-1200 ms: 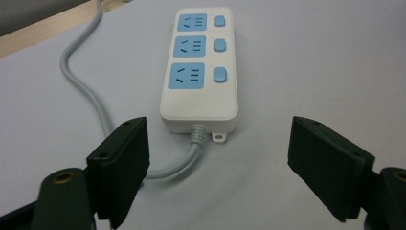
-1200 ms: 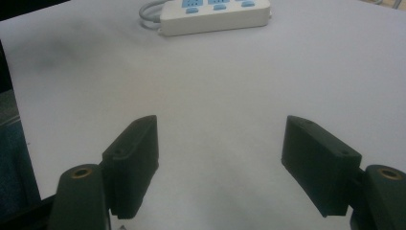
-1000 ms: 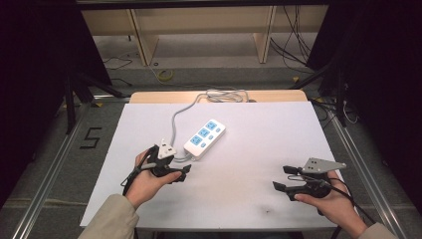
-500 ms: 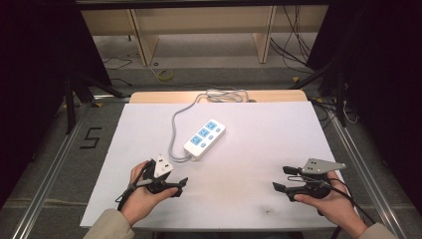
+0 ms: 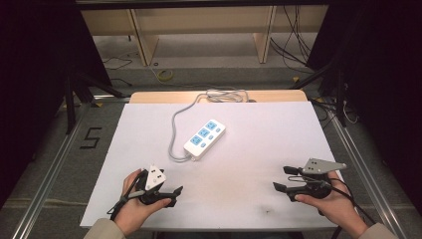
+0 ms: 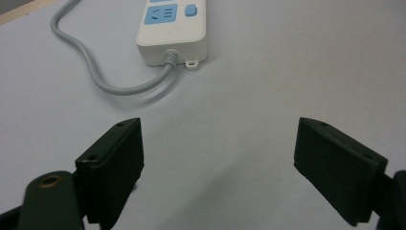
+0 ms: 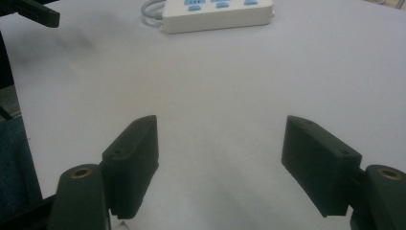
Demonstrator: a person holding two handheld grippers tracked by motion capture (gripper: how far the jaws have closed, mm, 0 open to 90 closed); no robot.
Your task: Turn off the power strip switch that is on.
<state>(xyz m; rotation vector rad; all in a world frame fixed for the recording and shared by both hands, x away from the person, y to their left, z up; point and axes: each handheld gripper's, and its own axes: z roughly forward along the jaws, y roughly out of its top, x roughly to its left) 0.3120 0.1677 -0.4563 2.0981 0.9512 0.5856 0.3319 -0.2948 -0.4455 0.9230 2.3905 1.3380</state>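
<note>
The table (image 5: 259, 149) under its white sheet is the biggest thing before me, and near its middle, a little toward the far side, lies the power strip (image 5: 204, 139), set at a slant. It is well apart from both of my hands. I judge it a rigid plastic block, light enough for one gripper, smooth and a bit slippery on its flat faces. I would take it across its narrow width, on the long side walls, clear of the blue sockets and switches.

Its grey cord (image 5: 174, 132) loops off the near end and runs to the table's far edge. It looks springy and would drag on any lift.

My left gripper (image 5: 168, 192) rests near the front edge, jaws spread wide on nothing. My right gripper (image 5: 282, 180) rests likewise, jaws parted and empty.
</note>
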